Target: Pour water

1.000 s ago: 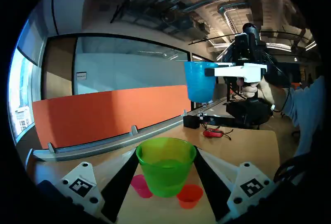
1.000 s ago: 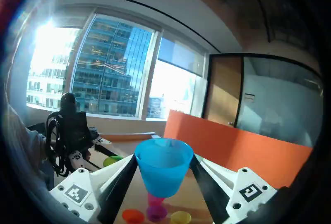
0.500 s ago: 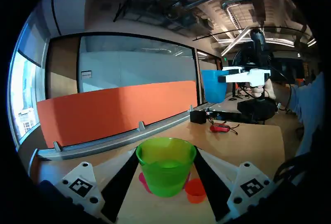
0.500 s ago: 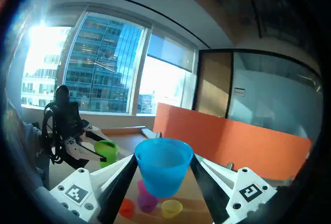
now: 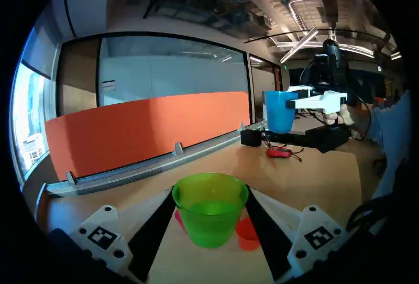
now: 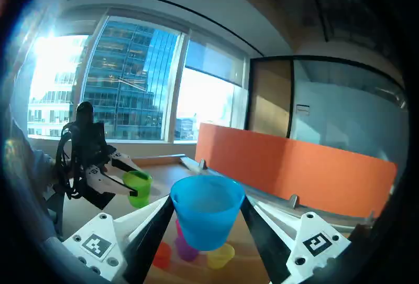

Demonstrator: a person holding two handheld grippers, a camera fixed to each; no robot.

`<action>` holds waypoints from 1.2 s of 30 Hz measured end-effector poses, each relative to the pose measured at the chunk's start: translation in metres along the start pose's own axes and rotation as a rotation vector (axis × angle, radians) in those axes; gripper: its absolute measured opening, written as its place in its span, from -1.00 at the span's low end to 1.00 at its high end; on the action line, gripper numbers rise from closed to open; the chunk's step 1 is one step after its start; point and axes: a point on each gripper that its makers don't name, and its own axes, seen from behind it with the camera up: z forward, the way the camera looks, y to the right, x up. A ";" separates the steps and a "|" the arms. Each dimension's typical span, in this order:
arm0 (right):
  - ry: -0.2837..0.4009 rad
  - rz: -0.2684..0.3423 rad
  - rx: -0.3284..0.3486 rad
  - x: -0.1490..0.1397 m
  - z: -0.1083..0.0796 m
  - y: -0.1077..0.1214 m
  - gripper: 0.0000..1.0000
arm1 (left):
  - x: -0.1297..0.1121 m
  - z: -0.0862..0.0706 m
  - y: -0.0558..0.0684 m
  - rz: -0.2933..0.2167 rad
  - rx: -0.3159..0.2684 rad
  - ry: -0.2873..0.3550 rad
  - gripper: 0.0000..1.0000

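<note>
In the left gripper view my left gripper (image 5: 210,216) is shut on a green cup (image 5: 210,208), held upright above the wooden table (image 5: 293,174); liquid shows inside it. Farther off at the right, the right gripper (image 5: 293,103) holds a blue cup (image 5: 279,111) upright in the air, with a hand (image 5: 348,116) behind it. In the right gripper view my right gripper (image 6: 207,218) is shut on the blue cup (image 6: 207,210). The left gripper (image 6: 125,182) with the green cup (image 6: 138,187) shows at the left there.
Small cups stand on the table below: pink (image 5: 179,218) and orange (image 5: 246,233) under the green cup; orange (image 6: 162,255), purple (image 6: 186,247) and yellow (image 6: 220,256) under the blue one. An orange partition (image 5: 146,127) runs along the table's far edge. A red object (image 5: 279,152) and black box (image 5: 250,137) lie far right.
The blue cup and right gripper have moved away from the green cup and lower, toward the right. The green cup has stayed upright in my left gripper.
</note>
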 end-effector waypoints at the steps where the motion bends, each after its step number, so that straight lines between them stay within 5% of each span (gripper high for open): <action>1: -0.006 0.003 0.004 -0.004 0.000 -0.001 0.83 | -0.002 0.001 0.000 0.000 -0.002 -0.005 0.77; 36: -0.268 0.029 0.167 -0.144 0.012 -0.023 0.85 | -0.090 0.033 -0.009 -0.016 -0.046 -0.232 0.77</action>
